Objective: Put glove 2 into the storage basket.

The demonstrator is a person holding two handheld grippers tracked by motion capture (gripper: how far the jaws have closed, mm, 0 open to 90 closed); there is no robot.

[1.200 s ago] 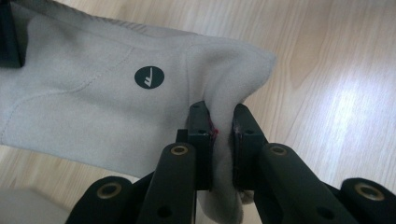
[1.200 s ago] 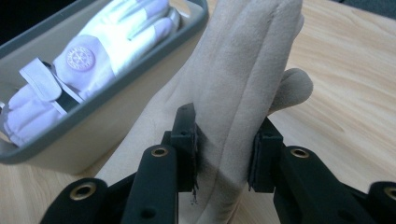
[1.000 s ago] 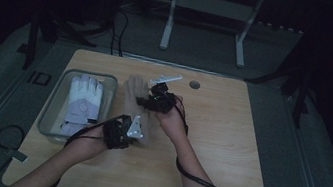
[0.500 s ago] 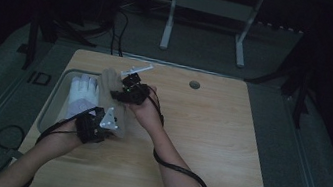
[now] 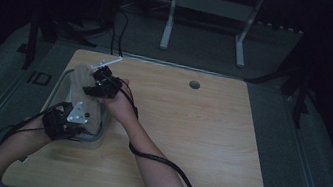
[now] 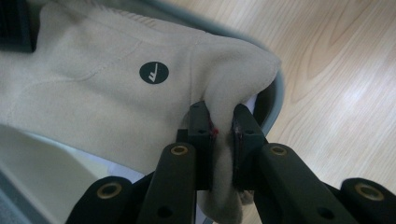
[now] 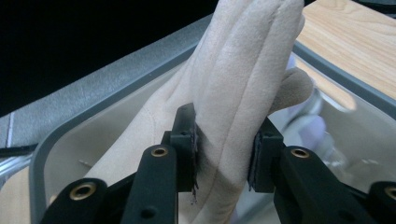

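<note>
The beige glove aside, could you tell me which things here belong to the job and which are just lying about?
In use: beige glove, clear bin, left gripper, right gripper.
Lying about: white frame beyond the table, floor cables.

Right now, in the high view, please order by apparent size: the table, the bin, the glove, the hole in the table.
1. Table
2. Bin
3. Glove, partly hidden by the tongs
4. Hole

A beige glove (image 6: 102,88) bears a dark round logo (image 6: 154,73); the bin's rim (image 7: 116,88) is grey.
</note>
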